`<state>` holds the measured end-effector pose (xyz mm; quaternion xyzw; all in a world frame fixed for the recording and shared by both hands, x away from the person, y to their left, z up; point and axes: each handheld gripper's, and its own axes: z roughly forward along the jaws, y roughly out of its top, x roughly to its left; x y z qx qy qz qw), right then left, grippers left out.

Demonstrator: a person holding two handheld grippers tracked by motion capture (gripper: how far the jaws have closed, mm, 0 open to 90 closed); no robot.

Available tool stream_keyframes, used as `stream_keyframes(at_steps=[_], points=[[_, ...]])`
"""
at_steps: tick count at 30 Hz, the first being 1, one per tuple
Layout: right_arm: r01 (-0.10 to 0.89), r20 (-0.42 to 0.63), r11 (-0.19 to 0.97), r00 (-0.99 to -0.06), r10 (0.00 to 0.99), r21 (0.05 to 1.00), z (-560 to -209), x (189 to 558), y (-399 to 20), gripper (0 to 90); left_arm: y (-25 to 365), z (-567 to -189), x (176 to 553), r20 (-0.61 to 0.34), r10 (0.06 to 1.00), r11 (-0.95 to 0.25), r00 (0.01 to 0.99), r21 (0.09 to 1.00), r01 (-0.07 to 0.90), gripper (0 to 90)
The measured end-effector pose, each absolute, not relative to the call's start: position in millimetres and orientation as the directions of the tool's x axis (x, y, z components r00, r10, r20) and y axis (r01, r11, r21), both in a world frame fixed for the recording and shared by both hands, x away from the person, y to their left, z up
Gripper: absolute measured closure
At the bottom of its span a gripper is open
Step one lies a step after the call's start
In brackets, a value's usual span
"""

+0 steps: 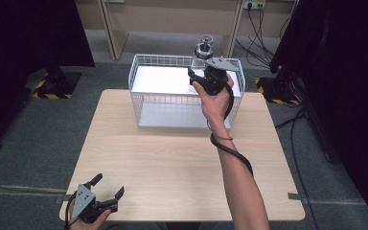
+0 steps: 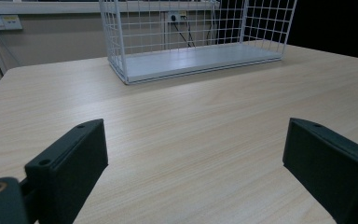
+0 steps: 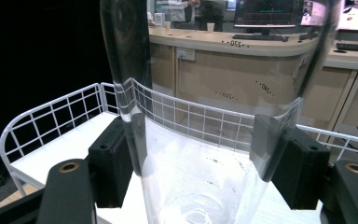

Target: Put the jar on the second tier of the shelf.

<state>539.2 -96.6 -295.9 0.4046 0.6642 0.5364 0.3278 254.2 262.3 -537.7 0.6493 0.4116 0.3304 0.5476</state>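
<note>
One pale wood table bears a white wire basket.

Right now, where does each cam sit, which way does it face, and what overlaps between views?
High view: above the person's side, facing forward and down on the table; both forearms show, left claw near the front edge, right claw raised over the wire basket.
Left gripper view: on the left claw, low over the table, facing the basket; its open jaws show.
Right gripper view: on the right claw, facing across the basket; its jaws grip a clear glass jar.
Shared: all three see the basket.
</note>
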Motion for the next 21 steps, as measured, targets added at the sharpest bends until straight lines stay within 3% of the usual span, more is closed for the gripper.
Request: stream_keyframes(at_steps=[21], points=[[0.257, 0.001, 0.118, -0.421, 0.907, 0.959, -304, 569, -92, 31.6, 263, -538, 254, -0.026, 0.894, -0.058, 0.447, 0.983, 0.172, 5.9]])
